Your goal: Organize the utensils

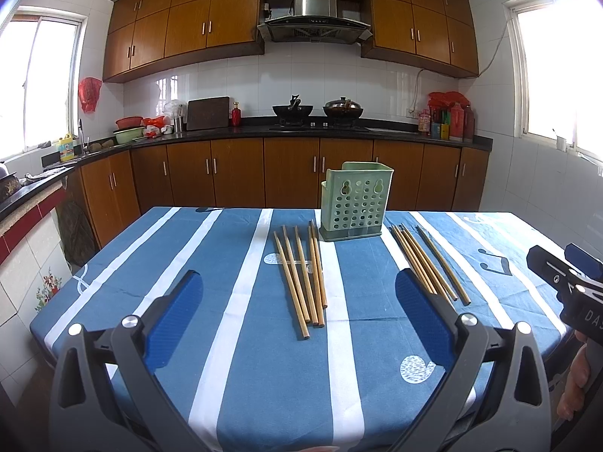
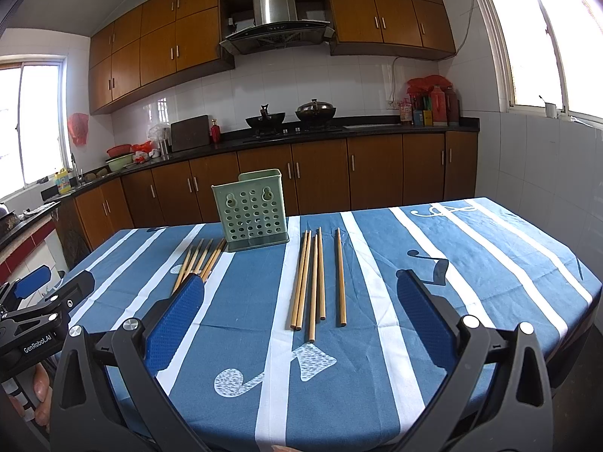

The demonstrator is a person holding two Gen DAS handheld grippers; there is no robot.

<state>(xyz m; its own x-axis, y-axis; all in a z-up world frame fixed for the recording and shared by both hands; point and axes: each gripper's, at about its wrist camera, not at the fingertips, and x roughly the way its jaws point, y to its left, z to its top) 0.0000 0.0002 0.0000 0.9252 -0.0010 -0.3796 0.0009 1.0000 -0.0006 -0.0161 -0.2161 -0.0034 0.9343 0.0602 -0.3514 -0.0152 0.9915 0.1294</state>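
Note:
A green perforated utensil holder point(image 1: 354, 203) stands upright near the table's far edge; it also shows in the right wrist view point(image 2: 251, 211). Two groups of wooden chopsticks lie flat on the blue striped tablecloth. The left group point(image 1: 301, 275) lies left of the holder and shows in the right wrist view point(image 2: 199, 258). The right group point(image 1: 429, 263) lies right of it and shows in the right wrist view point(image 2: 316, 278). My left gripper point(image 1: 297, 301) is open and empty, short of the left group. My right gripper point(image 2: 299, 301) is open and empty, over the near ends of the right group.
The tablecloth point(image 1: 233, 339) covers the whole table. The right gripper's body point(image 1: 565, 282) shows at the left view's right edge; the left gripper's body point(image 2: 41, 301) shows at the right view's left edge. Kitchen counters point(image 1: 264, 132) stand beyond the table.

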